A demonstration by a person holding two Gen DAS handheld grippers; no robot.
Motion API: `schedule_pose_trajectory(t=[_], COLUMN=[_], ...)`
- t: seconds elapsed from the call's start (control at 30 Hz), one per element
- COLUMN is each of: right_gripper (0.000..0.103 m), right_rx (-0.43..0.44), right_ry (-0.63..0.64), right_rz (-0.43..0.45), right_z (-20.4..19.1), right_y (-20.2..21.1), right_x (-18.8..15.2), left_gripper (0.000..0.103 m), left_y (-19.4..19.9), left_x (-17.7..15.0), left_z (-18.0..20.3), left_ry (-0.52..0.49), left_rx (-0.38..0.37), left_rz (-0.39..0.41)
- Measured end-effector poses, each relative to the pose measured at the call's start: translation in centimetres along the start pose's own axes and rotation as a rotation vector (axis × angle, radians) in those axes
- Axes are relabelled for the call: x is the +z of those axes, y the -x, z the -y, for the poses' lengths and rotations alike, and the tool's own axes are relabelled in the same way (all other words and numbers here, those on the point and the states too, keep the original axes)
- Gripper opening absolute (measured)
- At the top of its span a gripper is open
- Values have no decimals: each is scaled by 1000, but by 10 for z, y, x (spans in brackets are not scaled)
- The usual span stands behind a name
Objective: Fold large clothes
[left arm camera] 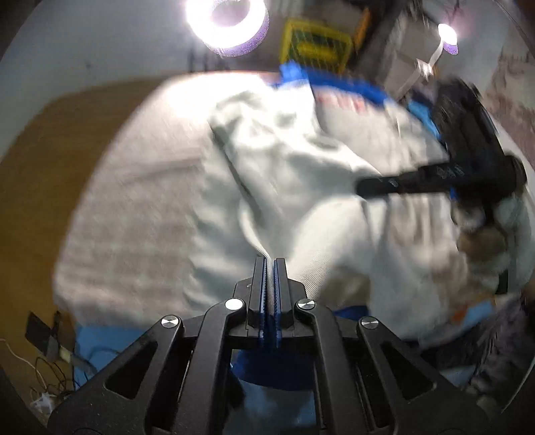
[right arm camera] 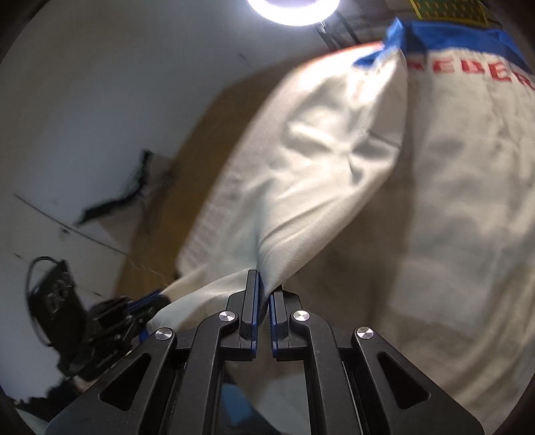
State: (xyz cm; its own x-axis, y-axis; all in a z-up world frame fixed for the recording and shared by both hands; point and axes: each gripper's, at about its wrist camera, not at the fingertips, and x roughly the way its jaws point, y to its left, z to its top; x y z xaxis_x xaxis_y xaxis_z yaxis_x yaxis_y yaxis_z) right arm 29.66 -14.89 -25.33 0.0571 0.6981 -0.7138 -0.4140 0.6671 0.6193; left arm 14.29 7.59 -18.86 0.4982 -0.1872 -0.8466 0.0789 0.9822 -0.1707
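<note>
A large white garment (left arm camera: 301, 167) with blue trim and red lettering lies spread over a brown table (left arm camera: 50, 167); it also fills the right wrist view (right arm camera: 334, 150). My left gripper (left arm camera: 270, 264) is shut on a fold of the white cloth near its close edge. My right gripper (right arm camera: 264, 287) is shut on a bunched edge of the same cloth. The right gripper shows in the left wrist view (left arm camera: 468, 167) at the right, over the garment. The left gripper shows in the right wrist view (right arm camera: 117, 321) at the lower left, also on the cloth.
A ring light (left arm camera: 227, 20) shines above the far table edge; it also shows in the right wrist view (right arm camera: 294, 10). A yellow crate (left arm camera: 314, 43) stands behind the table. Cables and a dark device (left arm camera: 50, 351) lie on the floor at lower left. A black bag (right arm camera: 53, 301) sits on the floor.
</note>
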Motion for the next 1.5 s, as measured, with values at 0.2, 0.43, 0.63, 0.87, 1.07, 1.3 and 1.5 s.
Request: schedule_pose_trajectory(t=[0.2, 0.43, 0.63, 0.87, 1.07, 1.3, 1.5], right_gripper=[4, 4, 30, 44, 6, 3, 9], right_rx=[-179, -193, -111, -3, 66, 415, 250], right_ry=[-37, -40, -65, -108, -77, -147, -203], right_rz=[-87, -80, -64, -129, -230, -101, -159], right_z=[28, 33, 31, 16, 0, -18, 2], right_y=[-20, -11, 5, -6, -43, -24, -50], right_x=[-11, -15, -22, -47, -63, -45, -56], left_gripper=[30, 40, 41, 41, 3, 2, 12], left_y=[1, -70, -145, -186, -181, -122, -125], left_x=[20, 112, 149, 171, 195, 230, 223], left_z=[-17, -67, -96, -121, -115, -112, -117], left_ry=[111, 211, 315, 458, 412, 305, 275], left_rx=[-98, -129, -162, -257, -254, -15, 63], left_rz=[9, -54, -96, -70, -33, 106, 49])
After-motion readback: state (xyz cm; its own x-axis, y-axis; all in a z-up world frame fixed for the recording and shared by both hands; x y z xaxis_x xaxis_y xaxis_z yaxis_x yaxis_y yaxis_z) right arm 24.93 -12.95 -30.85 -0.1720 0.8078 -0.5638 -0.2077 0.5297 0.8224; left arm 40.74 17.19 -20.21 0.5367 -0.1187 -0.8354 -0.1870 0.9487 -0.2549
